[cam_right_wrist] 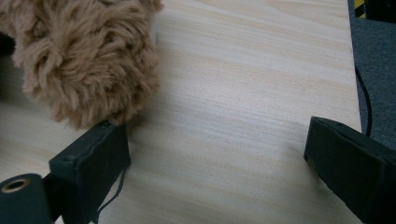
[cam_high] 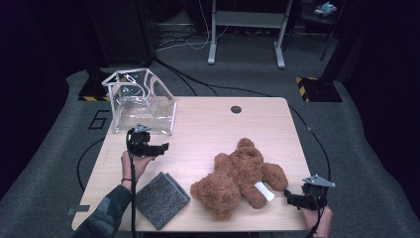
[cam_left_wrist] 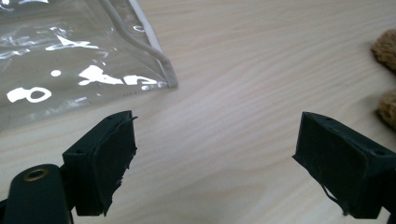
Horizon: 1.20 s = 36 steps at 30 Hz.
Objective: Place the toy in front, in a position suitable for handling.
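Jaws of the left gripper [cam_left_wrist: 215,154] stand wide apart with only bare counter [cam_left_wrist: 243,93] between them; nothing is held. Just ahead of them and to their left lies the corner of a clear bag [cam_left_wrist: 70,56], its white-trimmed edge near the left jaw but not touching it. Far off to their right, two tufts of a brown teddy [cam_left_wrist: 387,74] edge in.

Jaws of the right gripper [cam_right_wrist: 215,163] are likewise spread and empty. A furry limb of the teddy [cam_right_wrist: 88,60] sits right at the tip of its left jaw, seemingly brushing it, while the gap between the jaws is plain wood.

From the high view, the left gripper [cam_high: 157,148] hovers just in front of the bag [cam_high: 143,106], the right gripper [cam_high: 293,199] rests by the teddy's [cam_high: 237,178] near leg, and a grey cloth [cam_high: 162,199] lies well behind the left jaws, by the person's forearm.

The step in hand looks like the approach: one gripper to open the bag, the other to take the toy. Next, the right jaws would need to shift sideways until the limb sits between them, then close; the left should reach the bag's rim and pinch it to hold the mouth open.
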{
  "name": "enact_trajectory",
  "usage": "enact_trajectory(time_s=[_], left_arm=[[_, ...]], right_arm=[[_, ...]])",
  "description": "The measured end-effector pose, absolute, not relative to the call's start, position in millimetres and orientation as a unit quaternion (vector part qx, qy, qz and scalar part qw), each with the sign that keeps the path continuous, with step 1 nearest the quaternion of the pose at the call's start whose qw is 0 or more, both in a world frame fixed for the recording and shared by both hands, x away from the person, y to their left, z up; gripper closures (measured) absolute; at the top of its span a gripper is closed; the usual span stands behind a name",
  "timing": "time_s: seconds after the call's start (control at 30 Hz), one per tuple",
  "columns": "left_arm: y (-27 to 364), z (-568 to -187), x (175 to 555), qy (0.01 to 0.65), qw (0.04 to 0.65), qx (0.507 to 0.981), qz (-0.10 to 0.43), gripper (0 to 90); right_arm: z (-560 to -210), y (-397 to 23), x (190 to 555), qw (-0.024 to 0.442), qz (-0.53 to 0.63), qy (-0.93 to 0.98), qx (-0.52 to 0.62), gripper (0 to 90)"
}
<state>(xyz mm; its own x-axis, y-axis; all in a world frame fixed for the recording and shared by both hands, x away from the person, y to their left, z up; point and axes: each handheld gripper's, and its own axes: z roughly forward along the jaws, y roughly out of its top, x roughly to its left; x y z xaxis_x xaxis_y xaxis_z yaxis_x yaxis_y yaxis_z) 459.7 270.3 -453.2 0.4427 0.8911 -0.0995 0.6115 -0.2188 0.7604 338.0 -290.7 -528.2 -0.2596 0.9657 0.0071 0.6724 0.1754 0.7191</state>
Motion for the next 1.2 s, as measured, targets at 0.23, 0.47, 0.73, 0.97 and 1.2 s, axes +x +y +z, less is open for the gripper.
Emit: enact_trajectory(time_s=[0.23, 0.47, 0.73, 0.97, 1.2], left_arm=[[272.9, -458.0, 434.9, 0.5, 0.385, 0.756, 0.172, 11.0], [269.8, -461.2, 417.8, 0.489, 0.386, 0.764, 0.168, 10.4], [257.3, -466.3, 398.9, 0.464, 0.395, 0.779, 0.145, 10.6], [244.7, -469.4, 382.7, 0.437, 0.395, 0.799, 0.122, 10.6], [225.1, -466.0, 364.9, 0.407, 0.403, 0.813, 0.107, 10.6]], right_arm=[[-520.0, -290.1, 330.2, 0.222, 0.323, 0.725, 0.566, 7.8], [-501.3, -281.2, 327.4, 0.227, 0.338, 0.726, 0.554, 8.5], [-472.9, -256.5, 331.2, 0.228, 0.354, 0.748, 0.512, 9.6], [-455.9, -236.0, 339.3, 0.229, 0.36, 0.761, 0.489, 11.1], [-444.5, -217.8, 351.7, 0.222, 0.369, 0.77, 0.472, 11.8]])
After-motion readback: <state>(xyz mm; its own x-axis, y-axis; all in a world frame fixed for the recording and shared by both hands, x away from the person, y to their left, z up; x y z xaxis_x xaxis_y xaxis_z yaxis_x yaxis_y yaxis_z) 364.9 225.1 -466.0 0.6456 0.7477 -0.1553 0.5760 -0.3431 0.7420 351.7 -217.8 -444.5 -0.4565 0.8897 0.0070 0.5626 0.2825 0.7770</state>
